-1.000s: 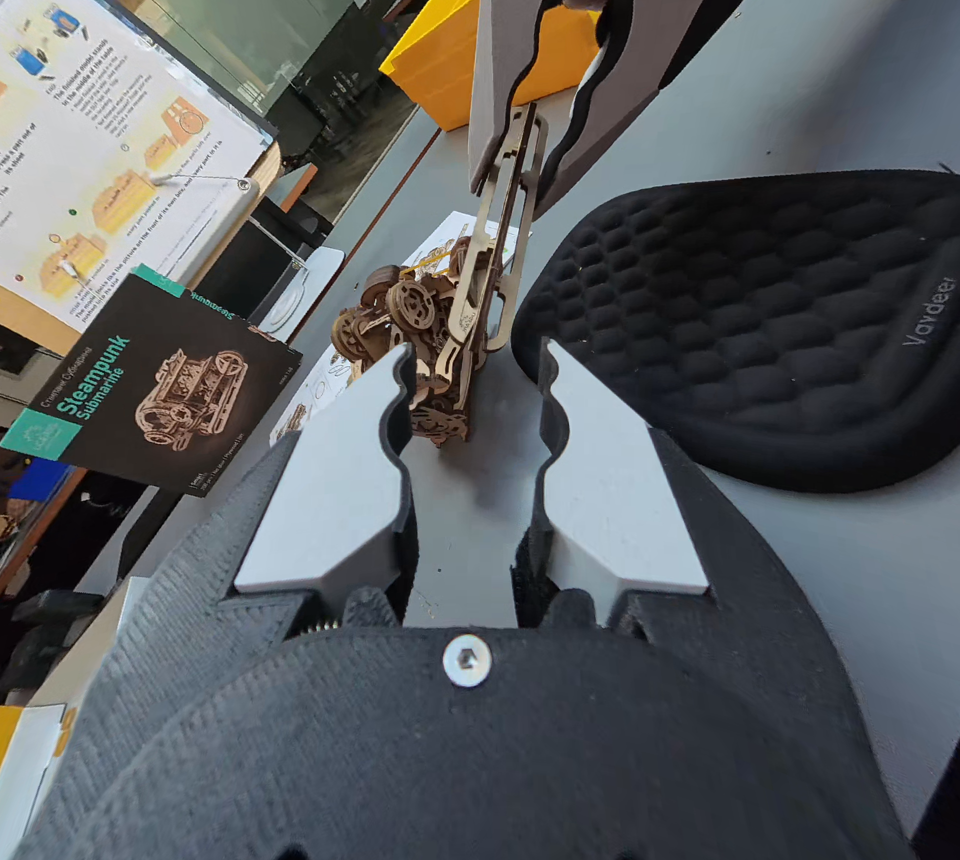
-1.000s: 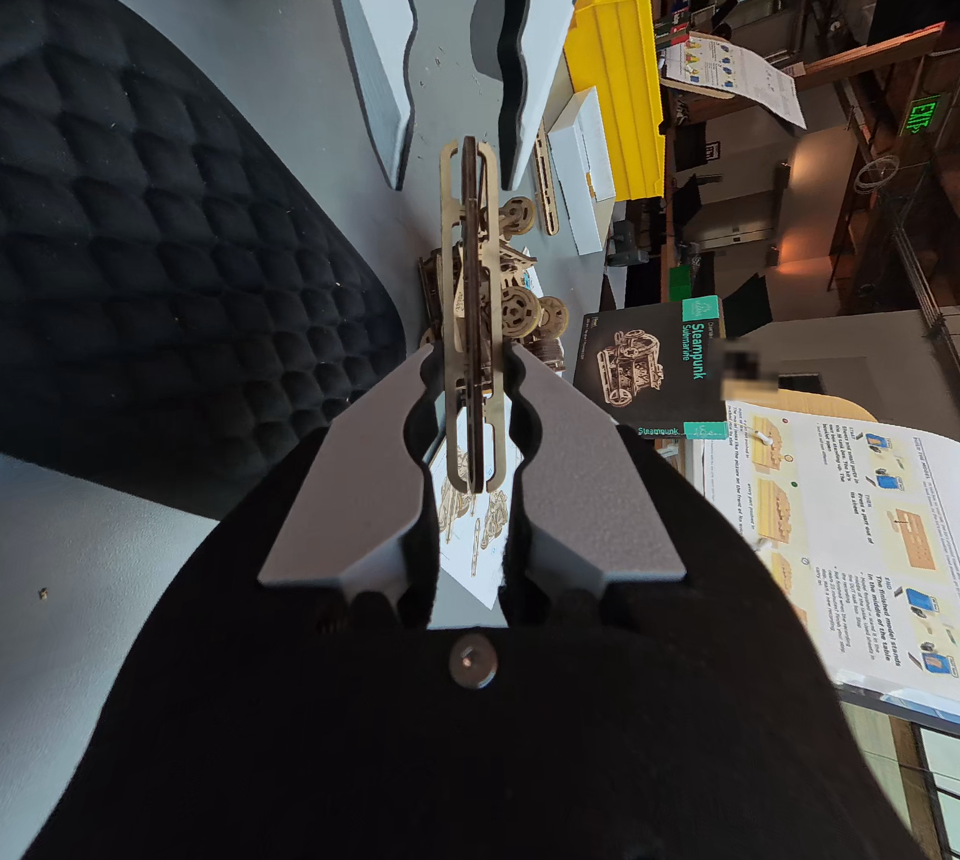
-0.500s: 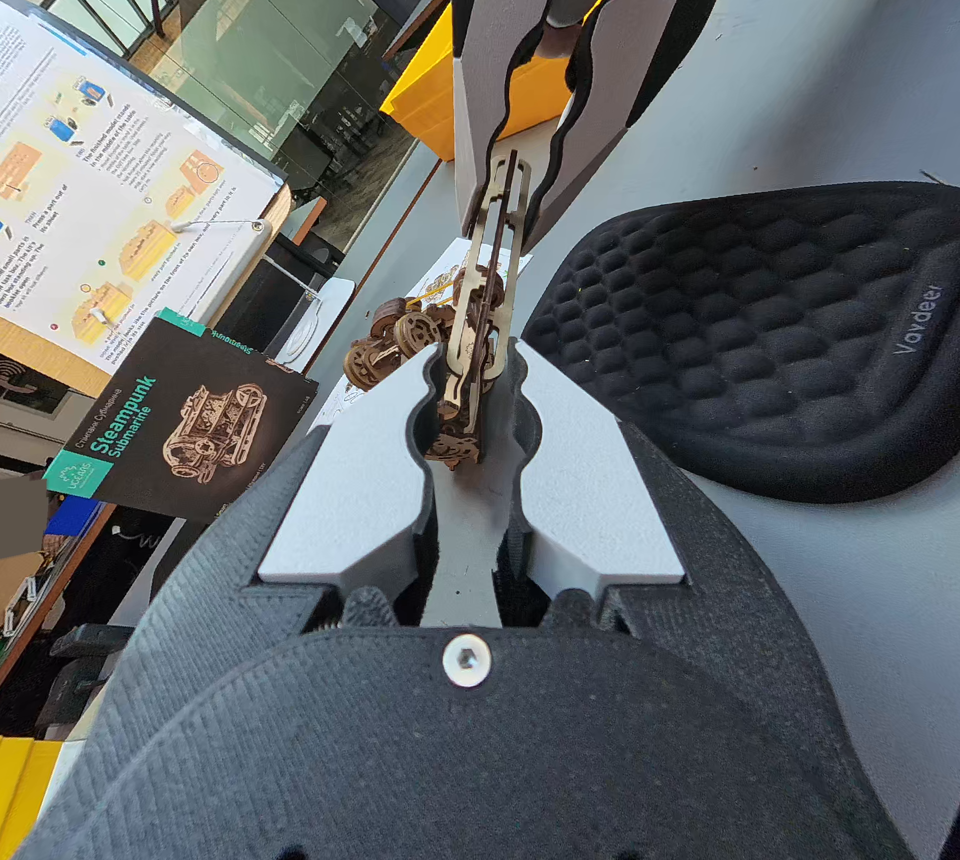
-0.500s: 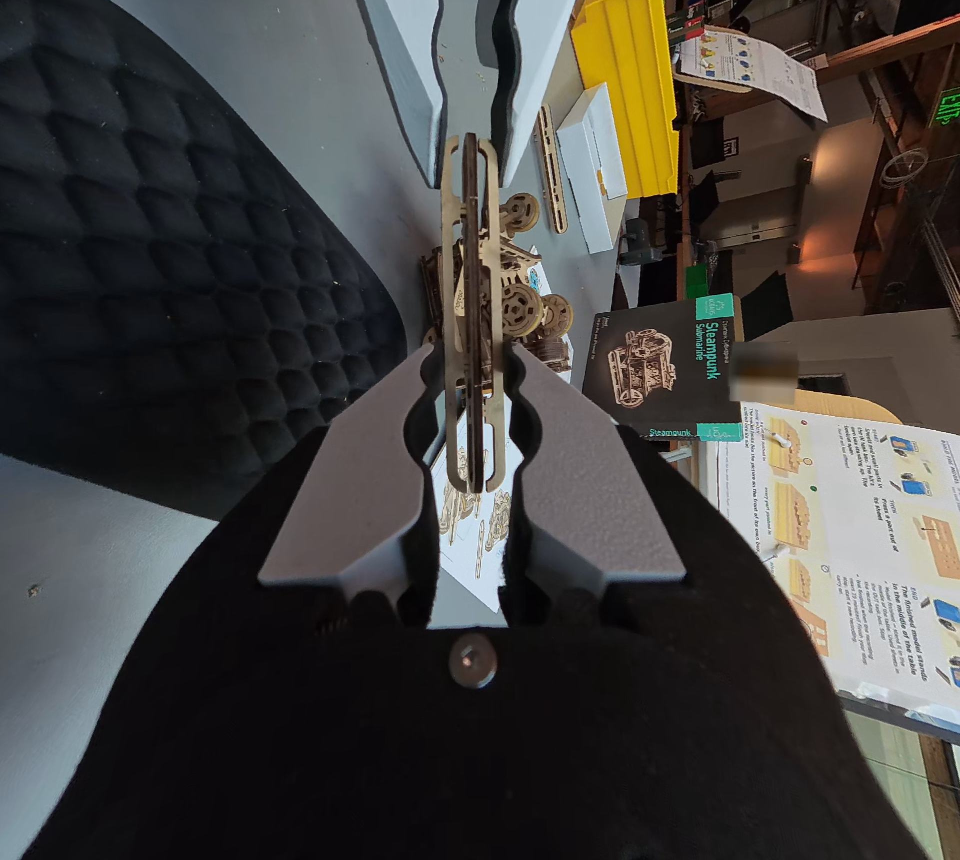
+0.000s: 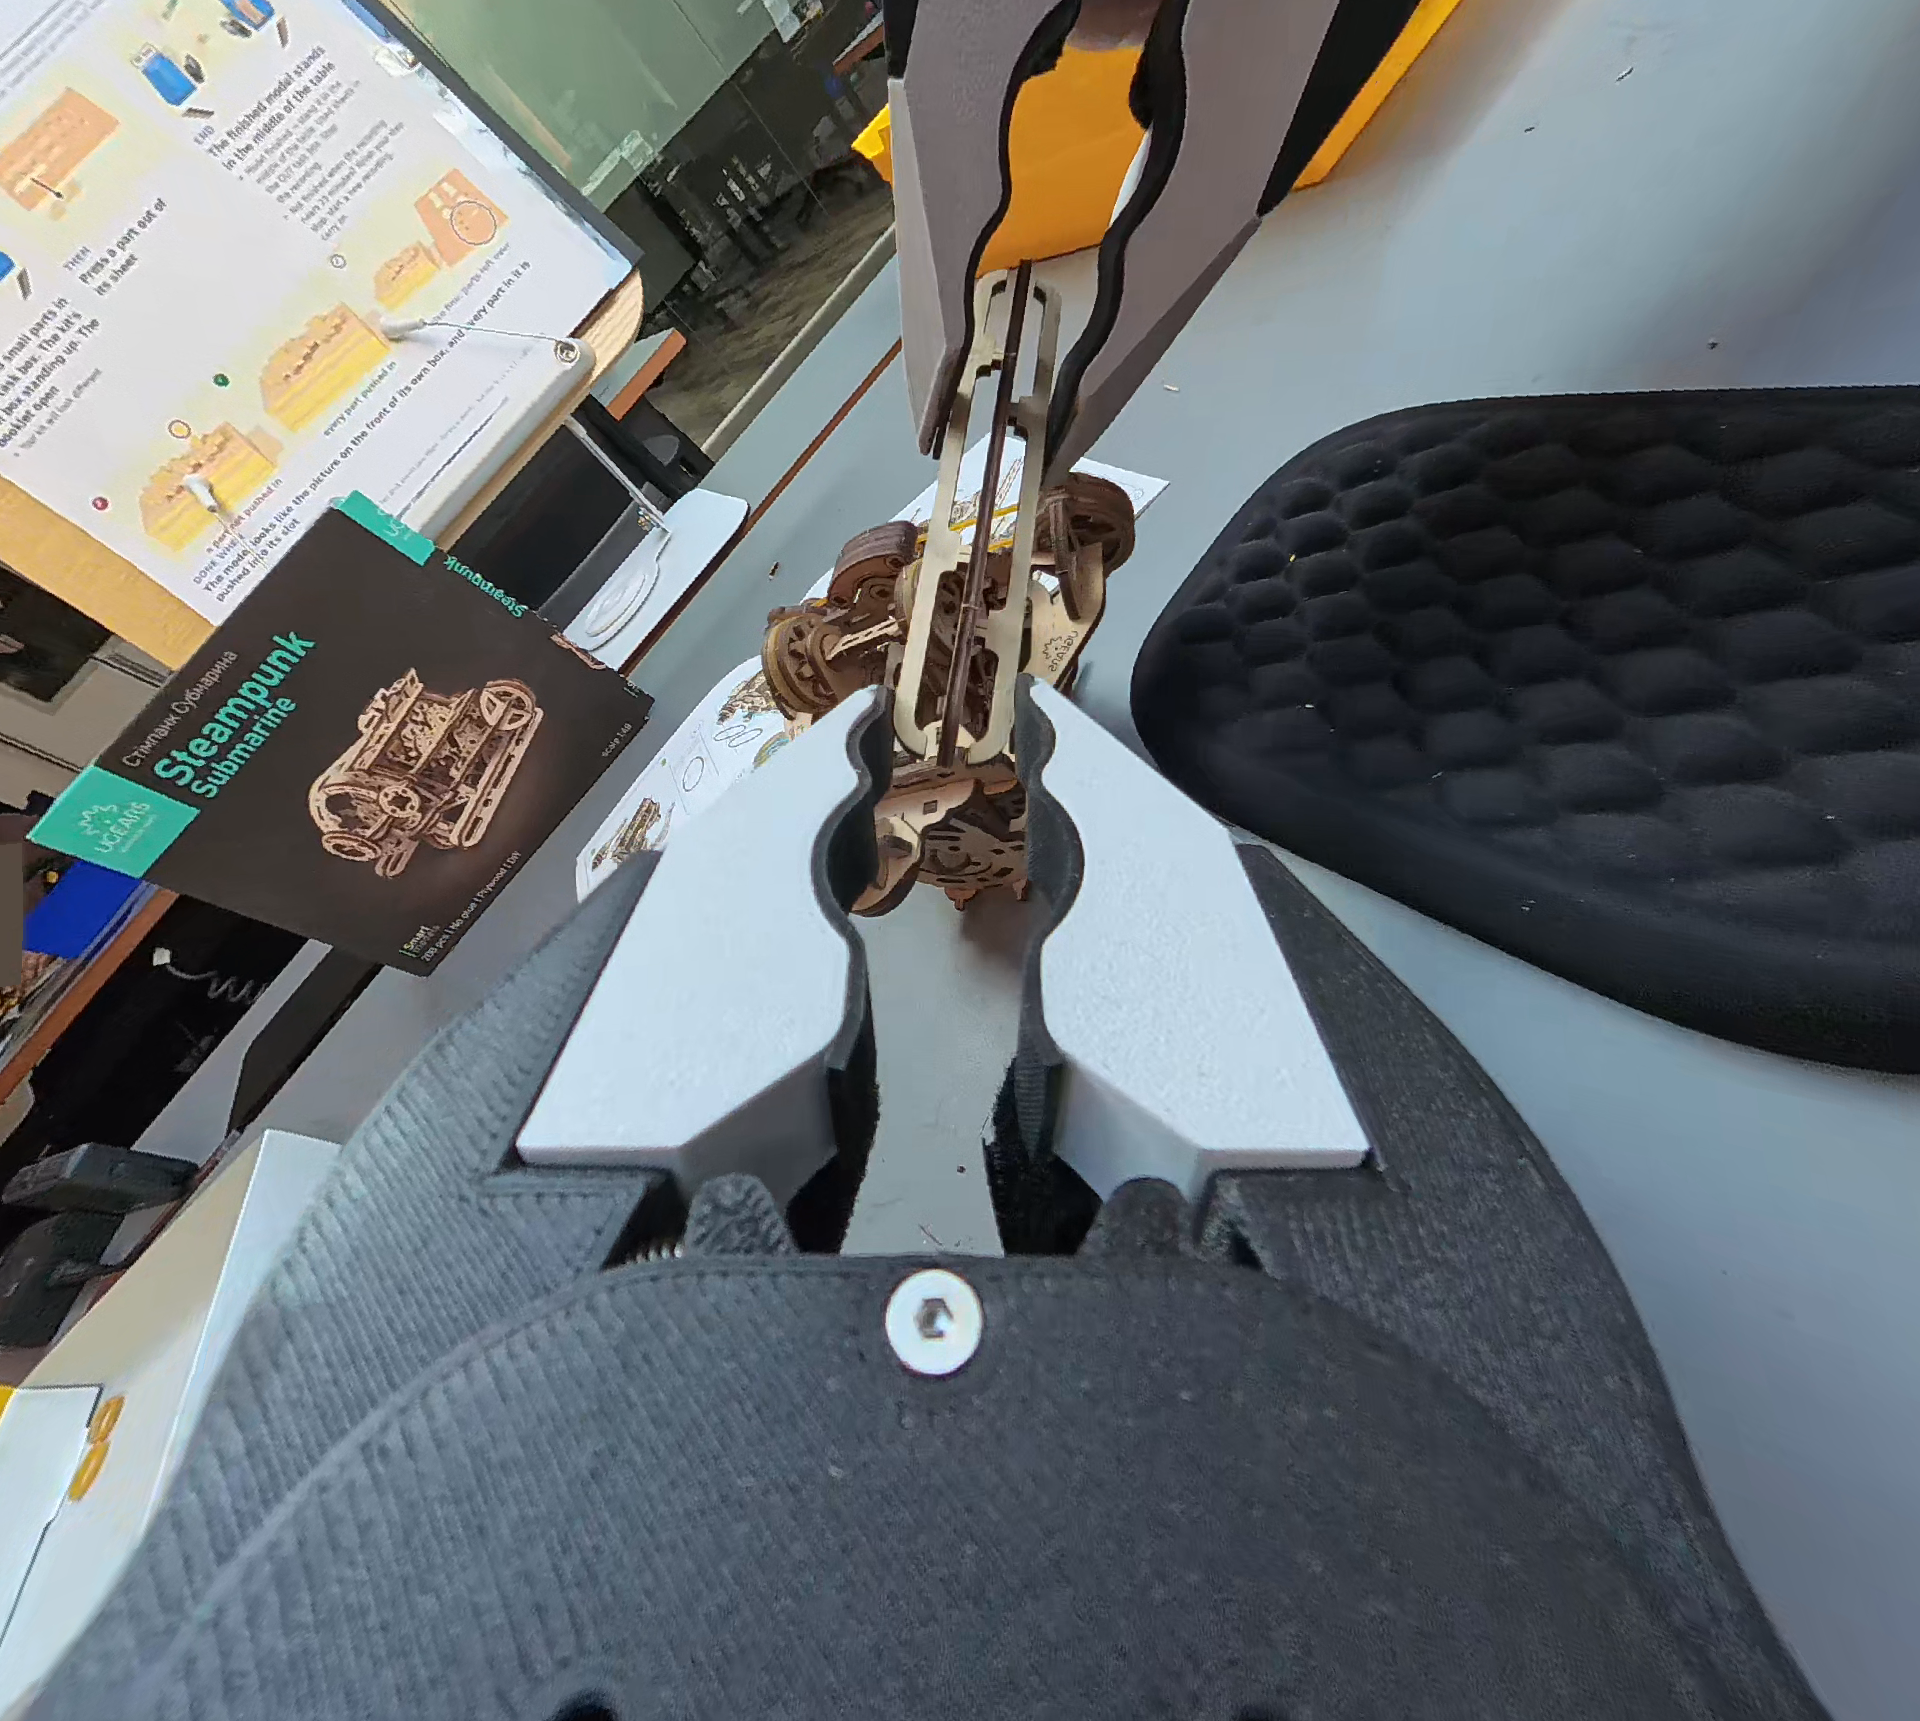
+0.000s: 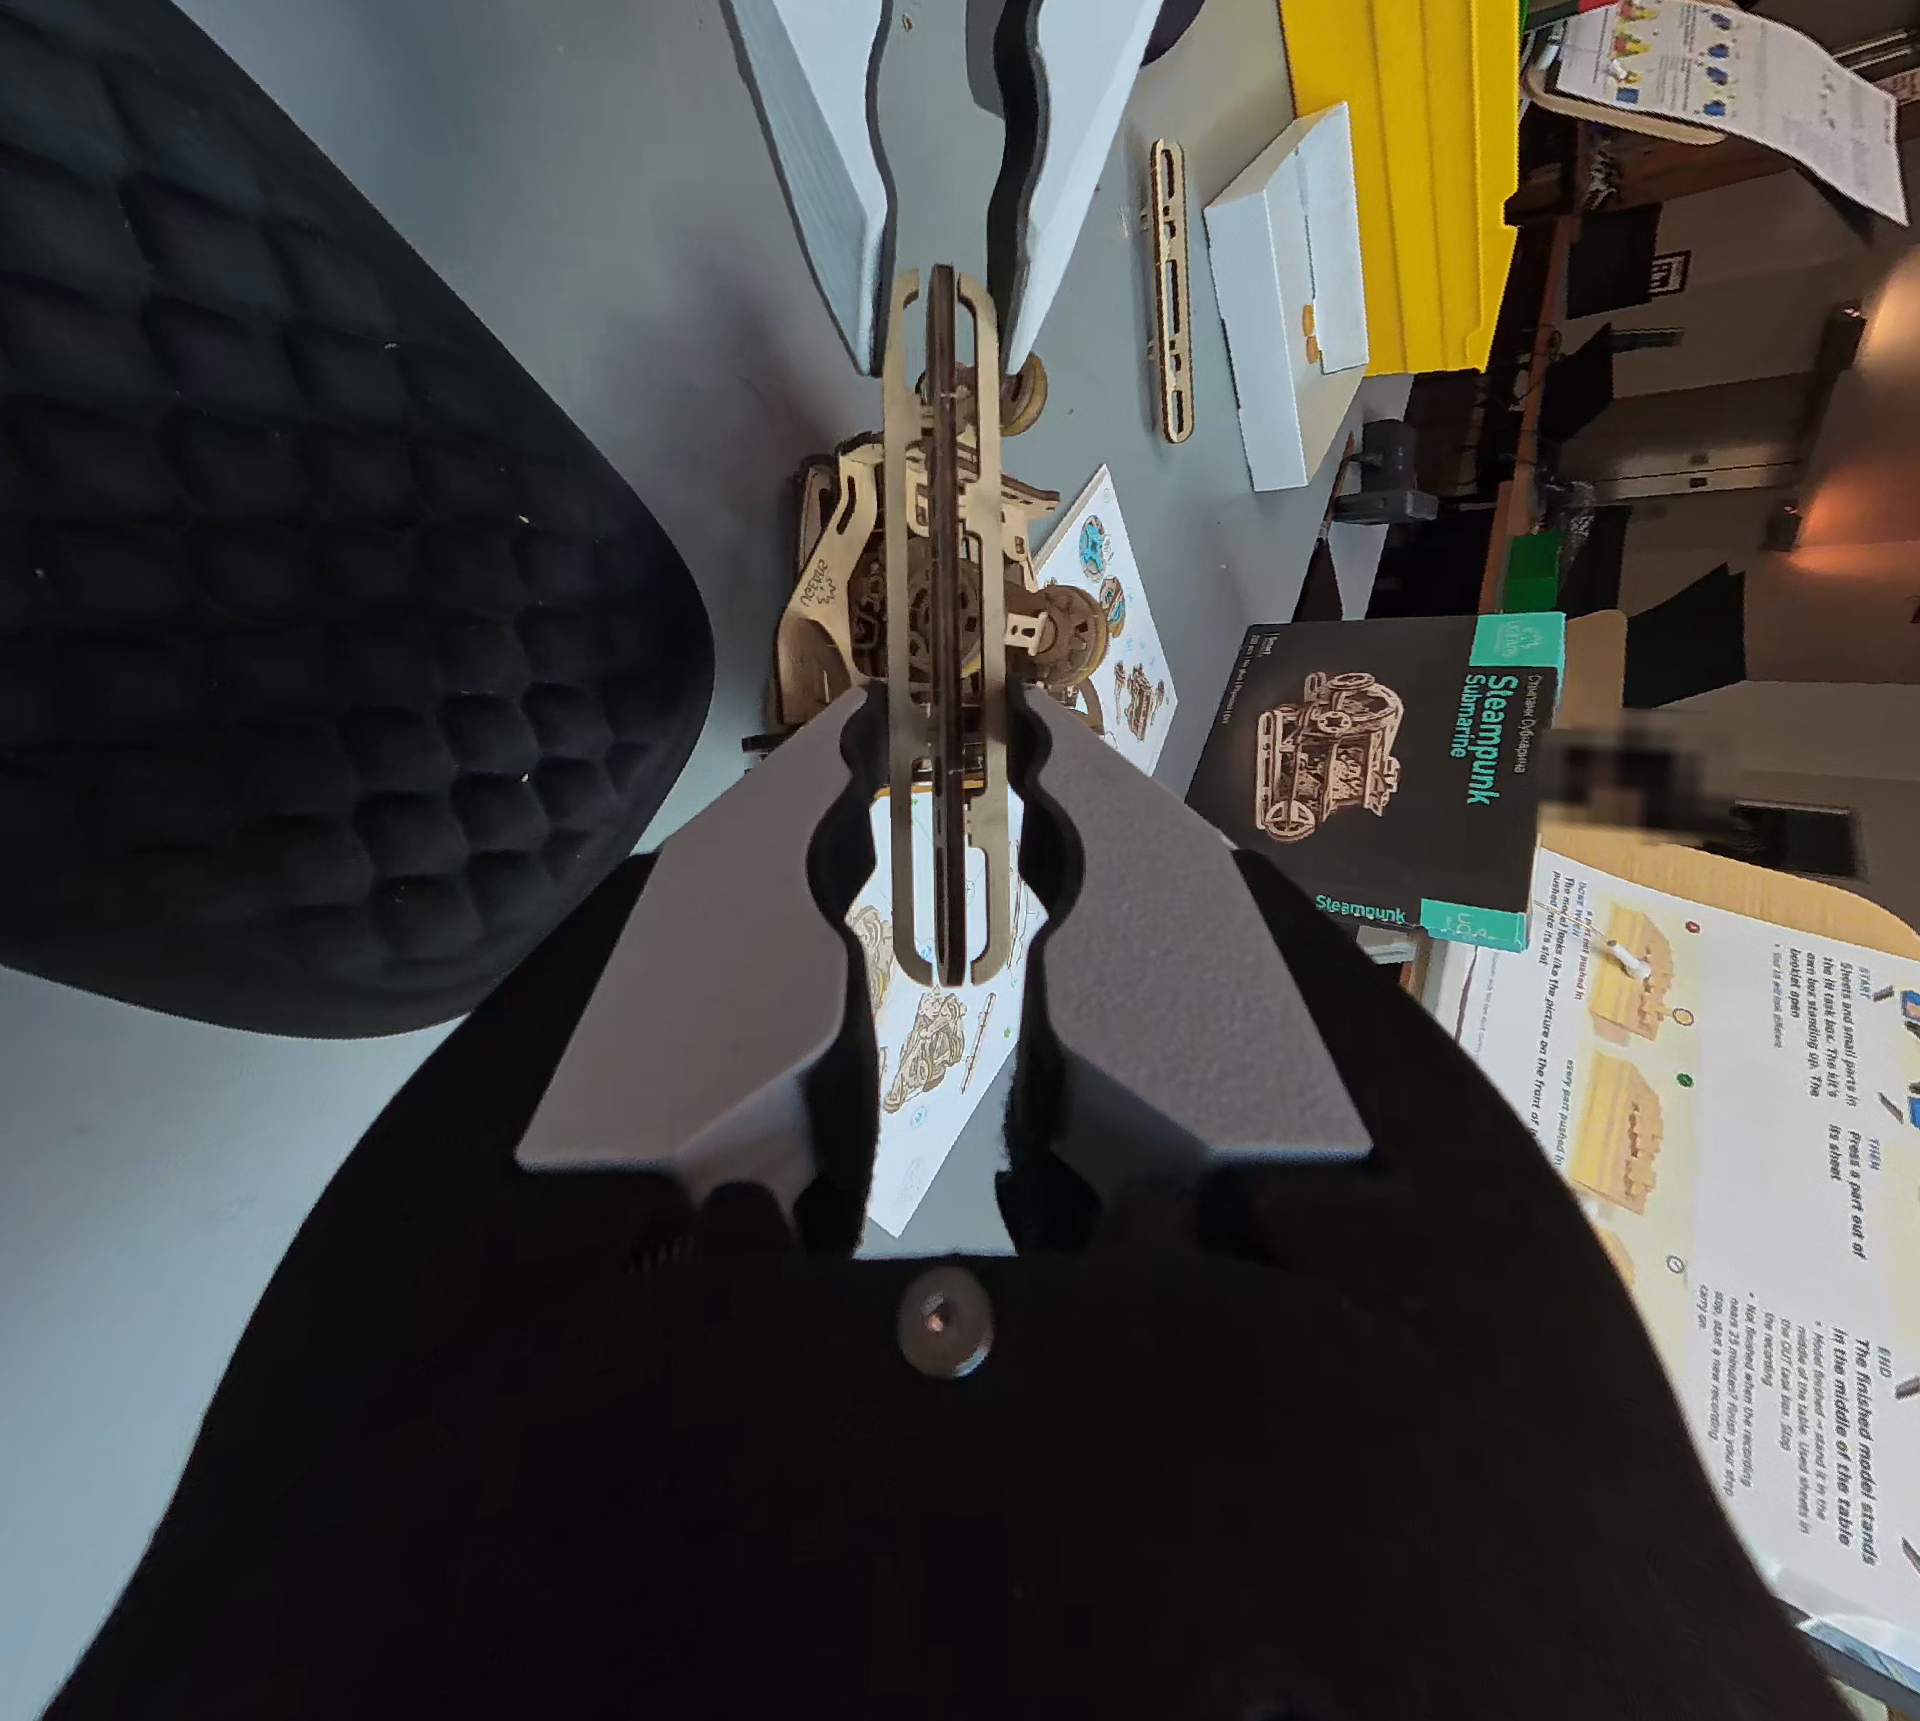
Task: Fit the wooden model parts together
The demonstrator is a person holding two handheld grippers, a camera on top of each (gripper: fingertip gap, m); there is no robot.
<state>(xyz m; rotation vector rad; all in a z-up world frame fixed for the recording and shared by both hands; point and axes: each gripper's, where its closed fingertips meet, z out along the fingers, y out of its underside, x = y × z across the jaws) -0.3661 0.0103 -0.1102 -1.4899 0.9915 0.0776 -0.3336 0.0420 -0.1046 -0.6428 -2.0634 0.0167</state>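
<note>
A long slotted wooden part (image 5: 977, 528) spans between my two grippers, held on edge above the grey table (image 5: 1558, 217). My right gripper (image 6: 938, 705) is shut on its near end in the right wrist view (image 6: 940, 528). It comes in from the top of the left wrist view (image 5: 997, 404). My left gripper (image 5: 951, 715) is closed on the part's other end and shows at the top of the right wrist view (image 6: 940, 352). The partly built wooden model (image 5: 831, 632) with gears and wheels stands on the table just below the part (image 6: 831, 591).
A black quilted cushion (image 5: 1558, 684) lies beside the model. A black kit box (image 5: 343, 757) and an instruction sheet (image 5: 208, 217) stand on the other side. A booklet (image 6: 935, 1048) lies under the model. A loose wooden strip (image 6: 1169, 289), white box (image 6: 1288, 289) and yellow bin (image 6: 1403, 113) lie beyond. Across from one pair of fingers to the other is roughly 6 centimetres.
My left gripper moved forward and closed from wide open onto the free end of the long part. My right gripper kept its hold and shifted closer to the model.
</note>
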